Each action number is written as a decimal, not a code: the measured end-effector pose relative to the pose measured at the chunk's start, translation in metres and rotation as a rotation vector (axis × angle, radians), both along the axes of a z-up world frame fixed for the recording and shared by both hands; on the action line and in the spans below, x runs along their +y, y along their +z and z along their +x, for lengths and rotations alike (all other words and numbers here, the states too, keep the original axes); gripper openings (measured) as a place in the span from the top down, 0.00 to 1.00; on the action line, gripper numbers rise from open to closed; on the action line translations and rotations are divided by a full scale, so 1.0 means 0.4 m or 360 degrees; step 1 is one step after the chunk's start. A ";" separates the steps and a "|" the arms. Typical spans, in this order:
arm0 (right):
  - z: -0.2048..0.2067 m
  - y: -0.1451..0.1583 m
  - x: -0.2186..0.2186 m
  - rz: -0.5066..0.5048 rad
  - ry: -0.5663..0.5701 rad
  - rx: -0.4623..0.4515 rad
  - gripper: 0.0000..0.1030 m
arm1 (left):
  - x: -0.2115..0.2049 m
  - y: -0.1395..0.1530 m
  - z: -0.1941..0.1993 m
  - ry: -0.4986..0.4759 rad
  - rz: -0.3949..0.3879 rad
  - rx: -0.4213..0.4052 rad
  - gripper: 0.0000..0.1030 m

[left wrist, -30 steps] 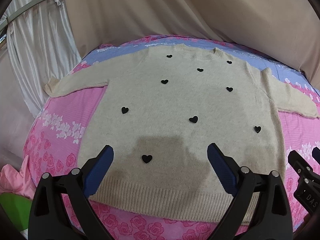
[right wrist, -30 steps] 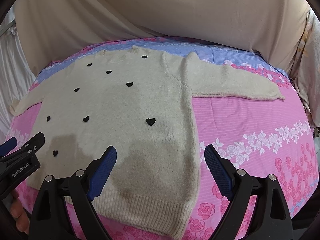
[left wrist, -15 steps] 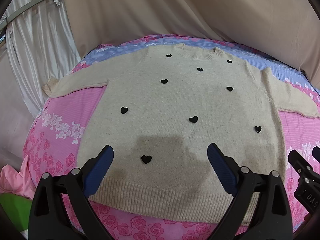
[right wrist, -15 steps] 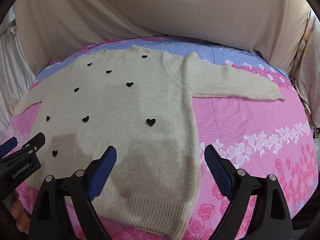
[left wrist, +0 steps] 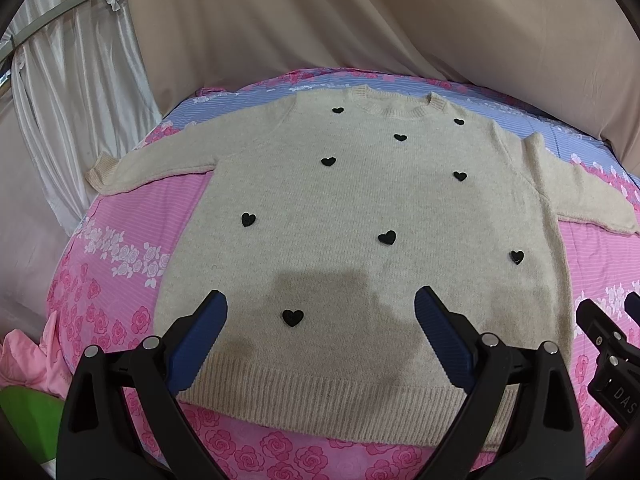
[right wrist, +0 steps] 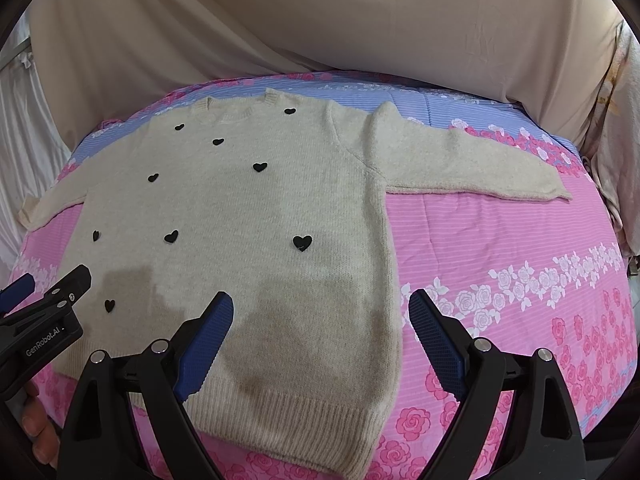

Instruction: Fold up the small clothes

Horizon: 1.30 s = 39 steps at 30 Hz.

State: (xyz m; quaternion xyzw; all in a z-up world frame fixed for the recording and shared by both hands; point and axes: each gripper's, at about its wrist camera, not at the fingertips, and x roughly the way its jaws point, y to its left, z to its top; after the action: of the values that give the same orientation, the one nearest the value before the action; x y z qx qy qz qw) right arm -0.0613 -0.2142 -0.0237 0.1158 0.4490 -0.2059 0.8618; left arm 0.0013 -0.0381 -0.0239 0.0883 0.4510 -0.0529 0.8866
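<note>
Both hand-held grippers (left wrist: 320,332) (right wrist: 320,332) hover agape over spread sweater (left wrist: 360,220); curtains (left wrist: 72,128) behind.

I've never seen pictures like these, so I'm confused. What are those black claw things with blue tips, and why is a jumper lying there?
Those claws are grippers, like big tongs. A person holds one in each hand, and a small camera on each looks forward along its two fingers. One picture comes from the left gripper, the other from the right gripper. Both are open and hold nothing.

Spread flat under them is a beige sweater with little black hearts, sleeves stretched out sideways. It lies on a pink flowery bedsheet. The job is folding it, and no fold has been made yet. The dark patches on the sweater look like shadows of the grippers.
</note>
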 end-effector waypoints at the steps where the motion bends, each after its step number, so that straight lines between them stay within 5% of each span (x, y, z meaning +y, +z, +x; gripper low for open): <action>1: 0.000 -0.001 0.000 0.0001 0.0001 0.0001 0.15 | 0.000 0.000 0.000 0.0001 0.0001 0.0000 0.10; 9: -0.008 -0.027 -0.090 0.0058 -0.0065 -0.0009 0.15 | -0.013 -0.014 -0.004 -0.0012 -0.0016 0.0025 0.10; 16: -0.066 -0.042 -0.499 0.0051 -0.0549 -0.0044 0.15 | -0.052 0.012 -0.005 -0.0003 -0.0147 0.0026 0.08; 21: -0.071 -0.079 -0.812 0.0031 -0.0738 -0.0038 0.15 | -0.105 0.008 -0.004 0.0026 -0.0191 0.0063 0.07; 25: -0.073 -0.146 -1.038 0.0162 -0.0906 -0.0016 0.19 | -0.148 -0.001 -0.008 0.0044 -0.0160 0.0078 0.07; 30: -0.097 -0.216 -1.182 0.0311 -0.1122 -0.0032 0.25 | -0.182 -0.020 -0.017 0.0076 -0.0112 0.0109 0.07; 36: -0.094 -0.247 -1.223 0.0404 -0.1129 -0.0159 0.37 | -0.201 -0.036 -0.023 0.0081 -0.0067 0.0135 0.07; 38: -0.086 -0.246 -1.233 0.0459 -0.1090 -0.0222 0.53 | -0.205 -0.037 -0.024 0.0072 -0.0058 0.0136 0.07; 39: -0.081 -0.248 -1.238 0.0528 -0.1057 -0.0254 0.78 | -0.208 -0.037 -0.024 0.0066 -0.0054 0.0134 0.07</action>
State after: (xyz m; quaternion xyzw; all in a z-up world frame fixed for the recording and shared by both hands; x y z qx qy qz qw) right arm -0.0938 -0.7094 -0.1229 0.4086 0.3455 -0.3890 0.7499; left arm -0.0085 -0.1211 -0.0389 0.0616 0.4886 -0.0457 0.8691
